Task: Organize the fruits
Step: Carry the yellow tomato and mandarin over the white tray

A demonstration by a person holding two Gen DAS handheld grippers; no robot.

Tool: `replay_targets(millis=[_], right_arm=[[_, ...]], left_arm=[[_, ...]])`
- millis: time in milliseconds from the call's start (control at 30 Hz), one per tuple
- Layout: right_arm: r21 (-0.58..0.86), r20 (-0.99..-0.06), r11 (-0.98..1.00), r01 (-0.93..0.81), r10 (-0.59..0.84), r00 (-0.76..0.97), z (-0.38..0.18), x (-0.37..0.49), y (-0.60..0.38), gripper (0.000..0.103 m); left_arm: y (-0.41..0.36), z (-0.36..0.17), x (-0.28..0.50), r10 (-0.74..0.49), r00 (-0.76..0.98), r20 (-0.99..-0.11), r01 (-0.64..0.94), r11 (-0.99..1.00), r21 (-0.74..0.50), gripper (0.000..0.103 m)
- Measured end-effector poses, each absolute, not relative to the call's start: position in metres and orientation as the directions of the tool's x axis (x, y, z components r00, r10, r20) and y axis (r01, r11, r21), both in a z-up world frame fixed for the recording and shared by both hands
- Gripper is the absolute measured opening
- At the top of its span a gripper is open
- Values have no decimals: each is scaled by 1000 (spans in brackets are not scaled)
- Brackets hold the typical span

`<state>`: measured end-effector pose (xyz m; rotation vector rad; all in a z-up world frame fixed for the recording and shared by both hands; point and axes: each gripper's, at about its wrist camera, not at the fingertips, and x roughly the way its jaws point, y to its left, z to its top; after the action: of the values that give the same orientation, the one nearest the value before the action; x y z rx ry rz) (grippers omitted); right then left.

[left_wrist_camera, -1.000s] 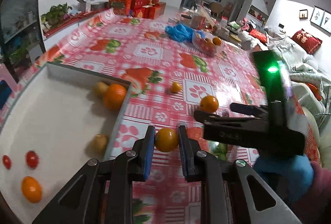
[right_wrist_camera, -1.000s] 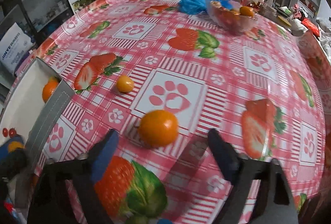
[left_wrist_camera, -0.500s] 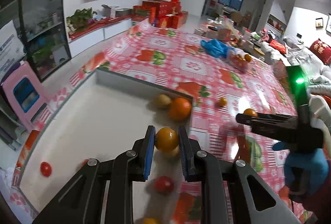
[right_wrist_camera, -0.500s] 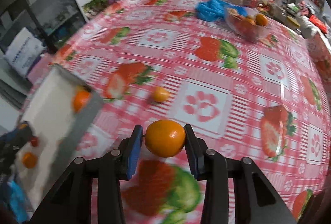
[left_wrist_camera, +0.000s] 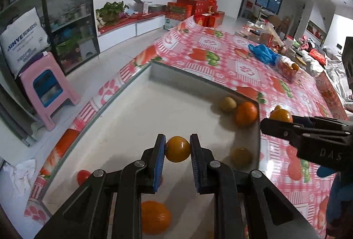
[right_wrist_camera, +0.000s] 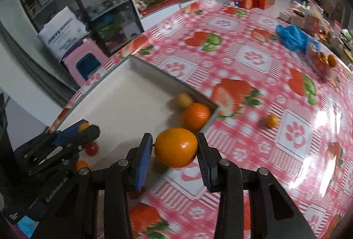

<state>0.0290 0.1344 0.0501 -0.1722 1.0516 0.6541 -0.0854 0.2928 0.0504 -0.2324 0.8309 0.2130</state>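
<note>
Fruit is pinched in both grippers: the left gripper (left_wrist_camera: 177,149) squeezes a small yellow-orange fruit (left_wrist_camera: 177,149) over the white tray (left_wrist_camera: 136,106), and the right gripper (right_wrist_camera: 175,148) grips a bigger orange (right_wrist_camera: 176,147) by the tray's corner. More fruit lies in the tray, like a big orange (left_wrist_camera: 246,113) in the far corner with a brownish one (left_wrist_camera: 228,104), maybe a kiwi, touching it. One tiny orange (right_wrist_camera: 271,121) sits alone on the tablecloth (right_wrist_camera: 253,58).

White sack (left_wrist_camera: 23,40) far left of the left claw (left_wrist_camera: 177,149) reads "JINYE"; right claw's (left_wrist_camera: 284,121) body shows "DAS".
</note>
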Motion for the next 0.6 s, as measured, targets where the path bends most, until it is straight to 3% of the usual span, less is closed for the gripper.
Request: replay_targets(millis=[600], right_arm=[[104,-873,761,-641,379,308,37,9,160,43]], left_arm=[[299,41,-85,105,642,-759,-280,954,-105,24]])
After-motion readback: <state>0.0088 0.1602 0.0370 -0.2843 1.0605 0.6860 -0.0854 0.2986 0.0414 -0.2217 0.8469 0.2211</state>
